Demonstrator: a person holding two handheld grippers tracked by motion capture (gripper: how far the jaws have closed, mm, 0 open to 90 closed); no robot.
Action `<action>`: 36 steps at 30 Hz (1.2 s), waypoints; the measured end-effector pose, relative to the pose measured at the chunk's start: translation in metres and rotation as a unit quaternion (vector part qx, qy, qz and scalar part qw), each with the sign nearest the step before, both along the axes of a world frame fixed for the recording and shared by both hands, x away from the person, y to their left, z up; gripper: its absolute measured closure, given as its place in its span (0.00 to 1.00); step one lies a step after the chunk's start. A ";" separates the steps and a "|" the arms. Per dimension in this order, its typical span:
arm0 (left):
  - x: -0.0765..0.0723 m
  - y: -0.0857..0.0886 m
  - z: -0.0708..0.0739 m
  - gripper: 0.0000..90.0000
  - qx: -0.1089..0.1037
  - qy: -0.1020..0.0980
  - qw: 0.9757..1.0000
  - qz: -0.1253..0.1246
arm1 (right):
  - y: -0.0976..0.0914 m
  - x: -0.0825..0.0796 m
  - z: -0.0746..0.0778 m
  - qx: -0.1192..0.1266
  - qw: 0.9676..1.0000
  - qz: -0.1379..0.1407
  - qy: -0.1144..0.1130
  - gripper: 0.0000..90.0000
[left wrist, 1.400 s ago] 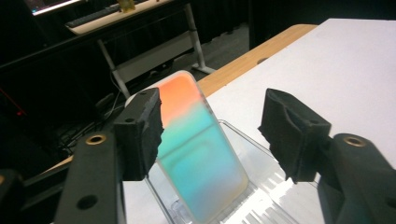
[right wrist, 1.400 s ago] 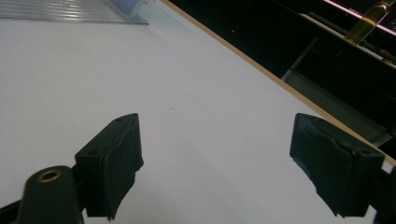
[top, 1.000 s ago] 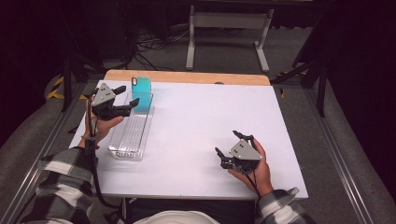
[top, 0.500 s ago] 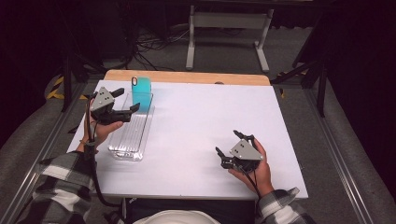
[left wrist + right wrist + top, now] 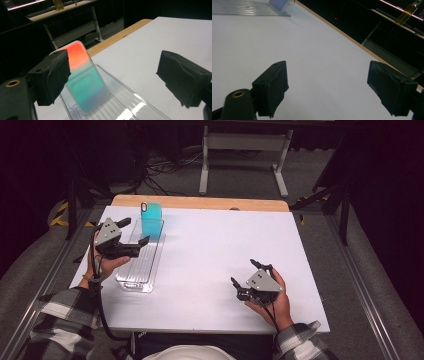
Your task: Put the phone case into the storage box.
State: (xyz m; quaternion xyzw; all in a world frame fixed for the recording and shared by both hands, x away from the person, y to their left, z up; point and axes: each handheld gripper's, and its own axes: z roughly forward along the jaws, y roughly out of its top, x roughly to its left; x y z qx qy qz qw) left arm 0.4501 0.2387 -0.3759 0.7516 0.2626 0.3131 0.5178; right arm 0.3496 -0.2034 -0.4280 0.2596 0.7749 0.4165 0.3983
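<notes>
Fingers (image 5: 53, 75) hide phone case (image 5: 86, 82) left edge.

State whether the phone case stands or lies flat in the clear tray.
Standing: the phone case leans upright at the far end of the clear tray.

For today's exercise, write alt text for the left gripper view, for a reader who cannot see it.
A teal and orange phone case stands tilted at the end of a clear ribbed tray on a white table. The left gripper has open jaws, black pads either side, not pressing on the case.
</notes>
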 end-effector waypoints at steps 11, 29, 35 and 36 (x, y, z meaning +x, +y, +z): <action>-0.013 -0.003 -0.003 0.05 -0.002 -0.003 1.000 -0.016 | -0.001 0.000 0.001 0.004 1.000 0.000 0.000 0.19; -0.028 -0.002 -0.004 0.04 -0.036 0.000 0.999 -0.036 | 0.000 -0.002 0.005 0.012 1.000 0.004 -0.004 0.19; -0.033 -0.004 -0.004 0.05 -0.028 -0.010 0.999 -0.036 | -0.001 -0.003 0.005 0.014 1.000 0.004 -0.005 0.19; -0.034 -0.004 -0.004 0.05 -0.030 -0.014 0.999 -0.035 | -0.001 -0.003 0.005 0.014 1.000 0.003 -0.005 0.19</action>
